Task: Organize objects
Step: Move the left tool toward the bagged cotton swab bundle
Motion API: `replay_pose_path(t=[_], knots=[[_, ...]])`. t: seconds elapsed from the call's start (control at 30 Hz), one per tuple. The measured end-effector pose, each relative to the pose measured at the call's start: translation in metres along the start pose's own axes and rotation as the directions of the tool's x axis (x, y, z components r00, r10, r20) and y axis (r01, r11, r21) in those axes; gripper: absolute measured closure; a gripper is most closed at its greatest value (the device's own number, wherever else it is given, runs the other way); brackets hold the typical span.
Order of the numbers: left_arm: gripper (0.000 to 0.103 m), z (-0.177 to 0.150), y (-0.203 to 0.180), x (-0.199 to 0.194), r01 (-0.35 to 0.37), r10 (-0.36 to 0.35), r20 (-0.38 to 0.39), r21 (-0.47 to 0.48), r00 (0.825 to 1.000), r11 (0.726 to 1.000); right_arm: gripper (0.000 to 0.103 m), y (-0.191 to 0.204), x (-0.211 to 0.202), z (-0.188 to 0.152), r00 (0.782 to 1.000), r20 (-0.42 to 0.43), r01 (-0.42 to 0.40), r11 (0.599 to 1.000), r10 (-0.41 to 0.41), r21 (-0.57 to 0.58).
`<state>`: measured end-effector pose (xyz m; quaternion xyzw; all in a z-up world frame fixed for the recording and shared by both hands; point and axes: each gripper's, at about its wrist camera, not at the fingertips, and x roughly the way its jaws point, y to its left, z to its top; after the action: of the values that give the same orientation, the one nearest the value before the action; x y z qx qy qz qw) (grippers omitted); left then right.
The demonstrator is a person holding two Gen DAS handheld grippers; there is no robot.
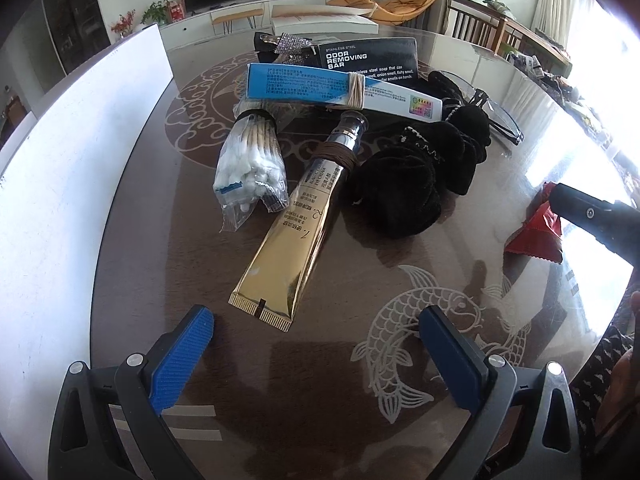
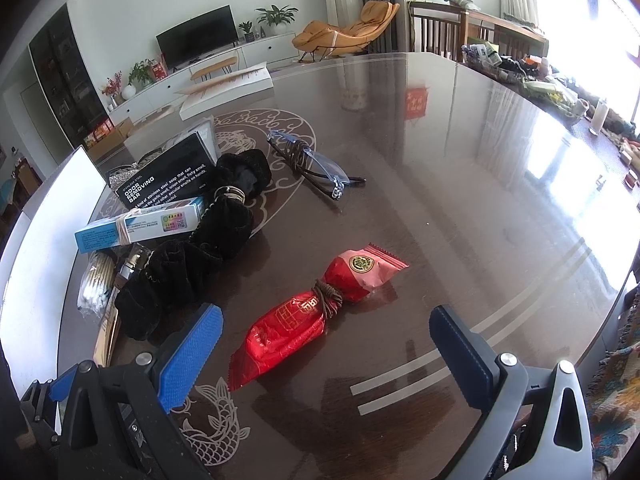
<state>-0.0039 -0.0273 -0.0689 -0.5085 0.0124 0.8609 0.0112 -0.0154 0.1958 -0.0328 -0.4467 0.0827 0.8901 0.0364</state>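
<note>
1. Lying at the far left edge: a white board (image 1: 80, 152), propped along the side of the table (image 1: 500, 208), perhaps serving as a boundary for the sorted pile.
2. Resting next: a bag of cotton swabs (image 1: 250, 168), cinched by a black band, touching the gold tube (image 1: 292, 232) beside it (wrapped near the cap with brown cord, likely keeping it bundled).
3. Hovering just short of the tube's crimped end: the left gripper (image 1: 316, 340), tilted downward, spread as wide as it goes and gripping nothing, seemingly lining up for that tube.
4. Sitting behind, stacked and overlapping: a blue box (image 1: 312, 88) tied with pale bands, and a black box (image 1: 368, 58) marked as an odor removing bar.
5. Sprawling to the right: black velvet scrunchies (image 1: 416, 168), then glasses (image 2: 316, 164) bound with cord.
6. Lying well apart from the pile: a red snack packet (image 2: 316, 312), cord-tied at the waist.
7. Framing that packet: the right gripper (image 2: 326, 340), fully spread, empty, pads (image 2: 188, 356) not touching it.
</note>
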Motion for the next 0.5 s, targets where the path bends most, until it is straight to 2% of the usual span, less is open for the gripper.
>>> replay_pose_path(t=[0.5], knots=[[0.000, 0.011, 0.007, 0.007, 0.012, -0.013, 0.026, 0.014, 1.000, 1.000, 0.000, 0.008, 0.015, -0.002, 0.998, -0.064, 0.026, 0.998, -0.029, -0.050]])
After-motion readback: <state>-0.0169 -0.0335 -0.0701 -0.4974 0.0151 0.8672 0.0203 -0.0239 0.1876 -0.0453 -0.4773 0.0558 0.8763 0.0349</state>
